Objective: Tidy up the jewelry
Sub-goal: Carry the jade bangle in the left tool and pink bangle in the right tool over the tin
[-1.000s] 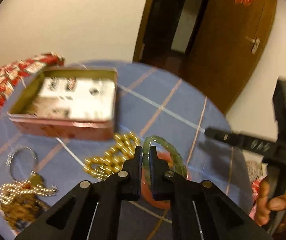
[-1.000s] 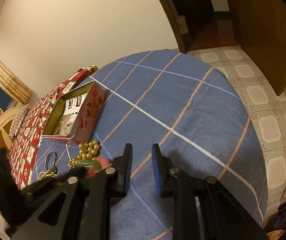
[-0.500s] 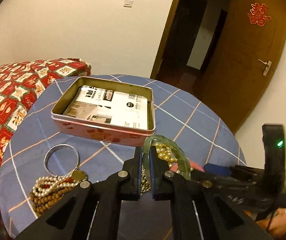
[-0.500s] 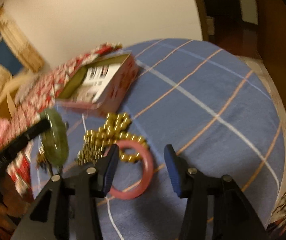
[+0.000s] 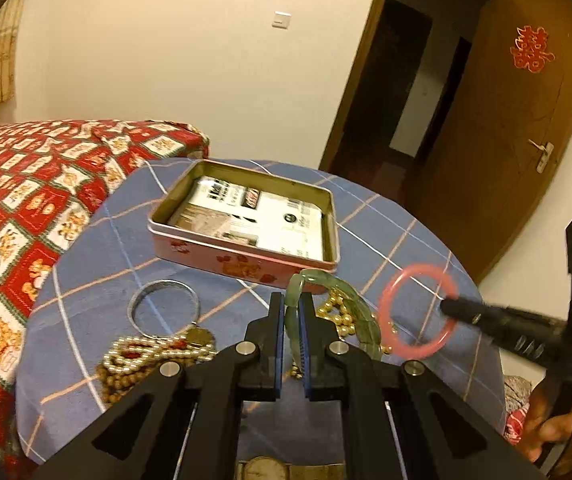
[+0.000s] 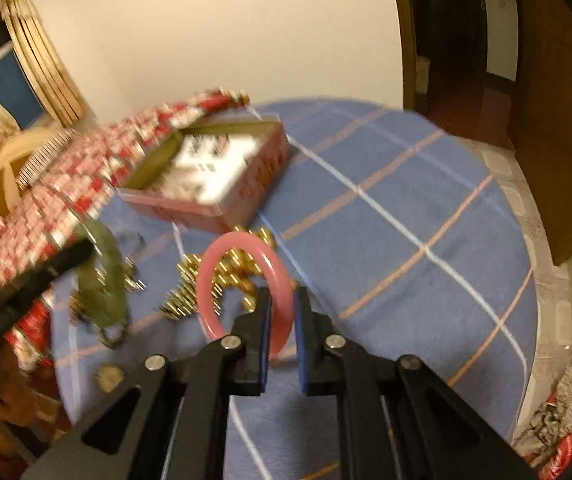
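The left gripper (image 5: pixel 292 312) is clamped on the rim of a green jade bangle (image 5: pixel 360 312), which stands on edge and arcs up and off to the gripper's right. The right gripper (image 6: pixel 282 316) pinches the lower rim of a pink bangle (image 6: pixel 209 280), held upright with its opening facing the camera, above the blue checked tablecloth (image 6: pixel 406 200). Just beyond both lies a gold bead necklace (image 6: pixel 221 276) on the cloth. Farther ahead sits an open pink tin (image 5: pixel 241 258) lined with printed paper. Left of the left gripper lie a silver bangle (image 5: pixel 163 306) and a heap of bead strands (image 5: pixel 145 360).
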Demonstrator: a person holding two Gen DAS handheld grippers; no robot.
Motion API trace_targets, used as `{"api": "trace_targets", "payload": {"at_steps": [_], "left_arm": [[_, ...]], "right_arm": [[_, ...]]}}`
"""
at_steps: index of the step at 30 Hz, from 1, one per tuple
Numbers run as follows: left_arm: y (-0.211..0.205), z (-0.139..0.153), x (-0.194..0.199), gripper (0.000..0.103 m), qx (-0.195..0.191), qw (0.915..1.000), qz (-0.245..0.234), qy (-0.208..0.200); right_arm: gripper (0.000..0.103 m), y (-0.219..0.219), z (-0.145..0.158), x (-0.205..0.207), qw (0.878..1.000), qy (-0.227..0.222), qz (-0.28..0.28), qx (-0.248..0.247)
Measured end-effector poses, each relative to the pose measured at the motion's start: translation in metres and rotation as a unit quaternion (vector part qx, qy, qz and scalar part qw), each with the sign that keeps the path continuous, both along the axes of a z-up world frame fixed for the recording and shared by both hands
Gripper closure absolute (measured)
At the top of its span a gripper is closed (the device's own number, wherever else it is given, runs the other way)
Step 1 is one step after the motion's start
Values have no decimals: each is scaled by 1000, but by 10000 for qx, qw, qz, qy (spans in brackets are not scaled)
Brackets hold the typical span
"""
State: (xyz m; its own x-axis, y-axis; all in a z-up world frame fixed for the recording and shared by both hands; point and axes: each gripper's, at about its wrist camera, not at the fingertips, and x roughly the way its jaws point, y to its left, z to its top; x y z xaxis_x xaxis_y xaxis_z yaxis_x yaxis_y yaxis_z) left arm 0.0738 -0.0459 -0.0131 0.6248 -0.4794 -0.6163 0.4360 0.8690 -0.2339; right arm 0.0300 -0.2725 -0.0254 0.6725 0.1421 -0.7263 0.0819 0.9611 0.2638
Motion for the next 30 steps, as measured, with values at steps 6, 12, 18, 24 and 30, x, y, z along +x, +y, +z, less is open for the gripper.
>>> {"api": "trace_targets", "payload": {"at_steps": [6,12,18,24,30], "left_arm": [[21,12,14,97,-44,9994,327,-106],[29,23,52,97,-19,9983,511,-272],[13,15,103,97,128,9983,510,-245],[-6,-14,146,97,321,9984,443,109],[-19,-35,169,97,568,9968,471,313]], "right_arm": [[89,5,21,31,9983,-313,-18,493],[89,20,29,68,9966,-469,23,670],[89,27,10,120,9963,-338,-100,785],[89,29,-11,152,9978,-38,-98,653],[89,30,-22,169,9993,153,-50,331]]}}
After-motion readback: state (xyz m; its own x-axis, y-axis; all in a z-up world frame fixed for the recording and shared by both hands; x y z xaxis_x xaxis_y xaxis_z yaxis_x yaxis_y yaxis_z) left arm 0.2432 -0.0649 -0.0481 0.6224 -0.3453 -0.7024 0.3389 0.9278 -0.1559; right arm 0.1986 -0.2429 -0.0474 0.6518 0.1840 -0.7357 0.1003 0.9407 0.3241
